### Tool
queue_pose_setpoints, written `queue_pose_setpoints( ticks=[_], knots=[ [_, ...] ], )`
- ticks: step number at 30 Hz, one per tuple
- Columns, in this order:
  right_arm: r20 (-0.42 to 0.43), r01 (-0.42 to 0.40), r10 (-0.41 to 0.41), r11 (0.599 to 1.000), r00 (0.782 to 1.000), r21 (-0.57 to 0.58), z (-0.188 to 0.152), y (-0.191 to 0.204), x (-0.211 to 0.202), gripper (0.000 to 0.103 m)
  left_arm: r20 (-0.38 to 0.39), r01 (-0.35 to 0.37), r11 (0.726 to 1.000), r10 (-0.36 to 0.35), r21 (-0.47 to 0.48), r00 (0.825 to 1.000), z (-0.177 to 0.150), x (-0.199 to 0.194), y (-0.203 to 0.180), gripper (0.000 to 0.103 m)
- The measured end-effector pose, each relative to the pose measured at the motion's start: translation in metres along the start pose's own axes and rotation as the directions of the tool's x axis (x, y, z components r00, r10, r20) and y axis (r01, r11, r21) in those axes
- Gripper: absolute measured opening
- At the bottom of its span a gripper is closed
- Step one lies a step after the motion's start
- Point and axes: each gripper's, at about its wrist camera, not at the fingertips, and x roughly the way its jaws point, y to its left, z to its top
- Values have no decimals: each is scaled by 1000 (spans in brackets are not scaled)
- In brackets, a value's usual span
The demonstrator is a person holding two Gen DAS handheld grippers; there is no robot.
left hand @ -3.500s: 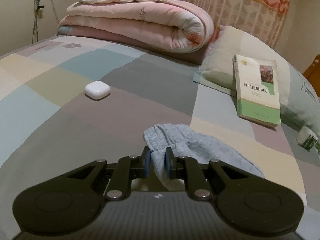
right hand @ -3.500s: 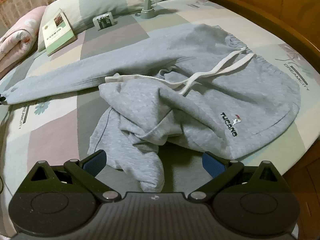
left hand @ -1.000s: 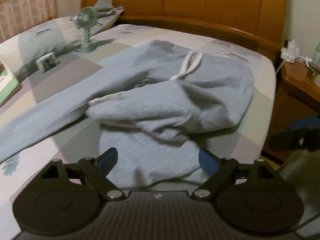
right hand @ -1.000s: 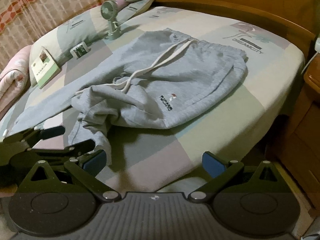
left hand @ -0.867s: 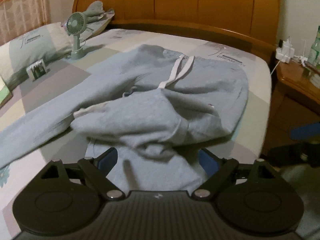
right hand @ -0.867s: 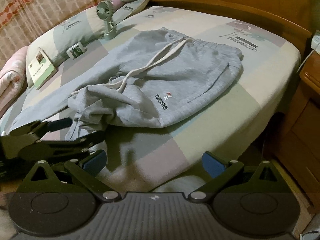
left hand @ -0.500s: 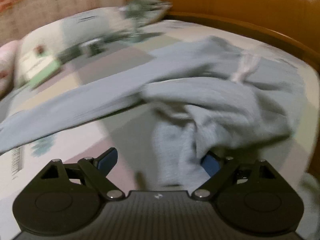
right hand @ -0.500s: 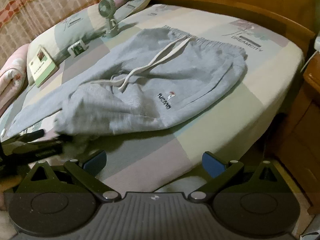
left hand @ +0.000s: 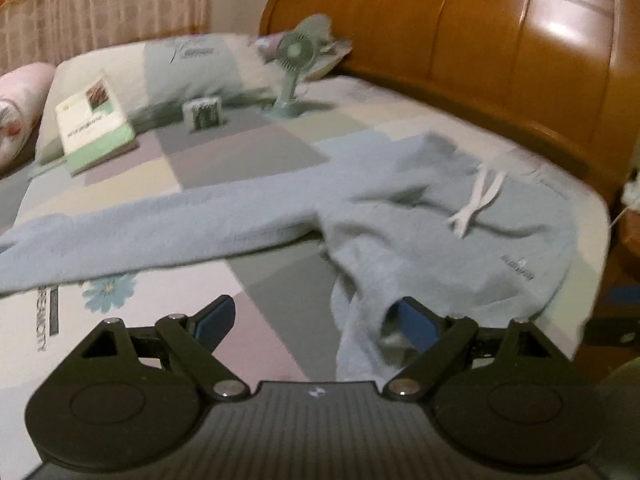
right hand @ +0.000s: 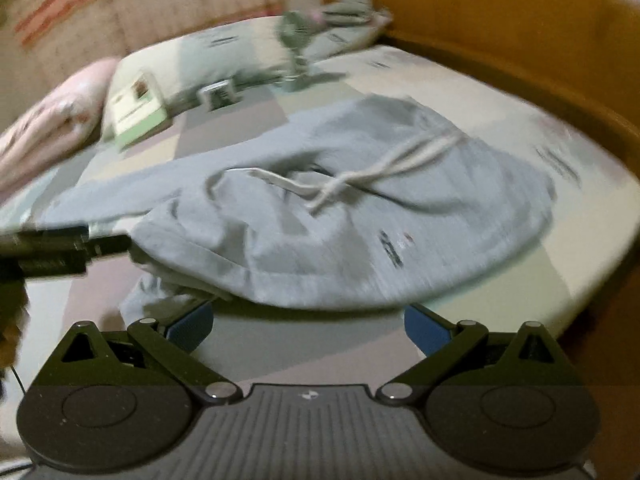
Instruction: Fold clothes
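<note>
Grey sweatpants (left hand: pixel 432 240) with a white drawstring (left hand: pixel 476 200) lie on the patchwork bed. One leg (left hand: pixel 152 232) stretches flat to the left; the other is bunched at the near edge (left hand: pixel 360 320). My left gripper (left hand: pixel 316 320) is open, with the bunched leg between its jaws near the right pad. My right gripper (right hand: pixel 308 324) is open and empty just in front of the sweatpants (right hand: pixel 360 220). The left gripper shows as a dark bar at the left of the right wrist view (right hand: pixel 60 248).
A green book (left hand: pixel 96 124), a small box (left hand: pixel 202 112) and a green hand fan (left hand: pixel 296 64) lie by the pillows. A wooden headboard (left hand: pixel 480 48) runs behind and to the right. The bed edge drops off at the right.
My left gripper let go of the leg cuff, swung over to the bunched leg, then panned left. The right gripper has moved in closer to the sweatpants. Both views are blurred by motion.
</note>
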Motion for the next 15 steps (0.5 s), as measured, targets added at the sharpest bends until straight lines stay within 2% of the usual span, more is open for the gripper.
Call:
queue_pose_setpoints(
  ticks=[4, 8, 13, 15],
  knots=[
    [-49, -28, 25, 998, 999, -60, 17, 24, 16, 103, -27, -82, 996, 82, 19, 996, 0, -4, 14, 91],
    [-53, -34, 25, 984, 998, -173, 35, 61, 36, 103, -58, -186, 983, 185, -7, 981, -7, 0, 40, 91],
    [-89, -84, 58, 944, 994, -319, 46, 114, 72, 103, -92, -202, 977, 195, -72, 977, -18, -4, 65, 91],
    [-98, -75, 42, 925, 994, -372, 45, 129, 88, 103, -99, -207, 975, 199, -82, 975, -21, -4, 69, 91]
  ],
)
